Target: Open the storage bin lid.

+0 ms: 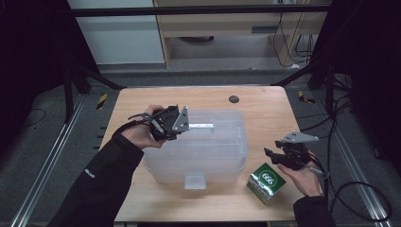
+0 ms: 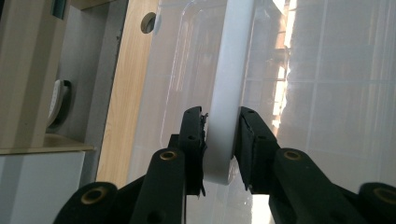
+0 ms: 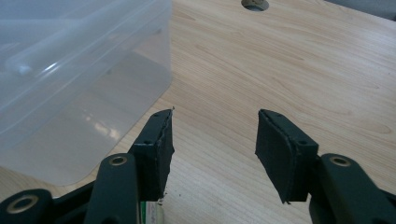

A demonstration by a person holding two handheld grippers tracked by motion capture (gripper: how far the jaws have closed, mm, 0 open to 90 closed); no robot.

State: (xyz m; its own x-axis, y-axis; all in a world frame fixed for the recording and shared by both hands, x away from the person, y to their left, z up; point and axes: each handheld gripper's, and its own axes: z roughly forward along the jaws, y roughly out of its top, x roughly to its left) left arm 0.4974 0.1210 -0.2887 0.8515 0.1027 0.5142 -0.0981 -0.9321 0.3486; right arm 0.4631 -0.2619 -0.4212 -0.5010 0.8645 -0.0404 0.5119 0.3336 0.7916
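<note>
A clear plastic bin (image 1: pixel 227 163) with a lid stands in the middle of the wooden table (image 1: pixel 265 113). A white bar handle (image 1: pixel 202 126) (image 2: pixel 229 70) runs across the lid's top. My left gripper (image 1: pixel 185 125) (image 2: pixel 222 116) reaches in from the left, and its pads (image 2: pixel 198 135) are shut on the near end of that handle. My right gripper (image 1: pixel 270 154) (image 3: pixel 215 126) hovers over bare table to the right of the bin, open with nothing between its jaws. A green box (image 1: pixel 267 182) lies just in front of it, and a sliver of the box (image 3: pixel 152 212) shows under the jaw.
A round cable hole (image 1: pixel 233 99) (image 3: pixel 254 3) sits near the table's far edge. A latch tab (image 1: pixel 195 181) sticks out at the bin's near side. Black frame posts and cables stand on the floor to both sides of the table.
</note>
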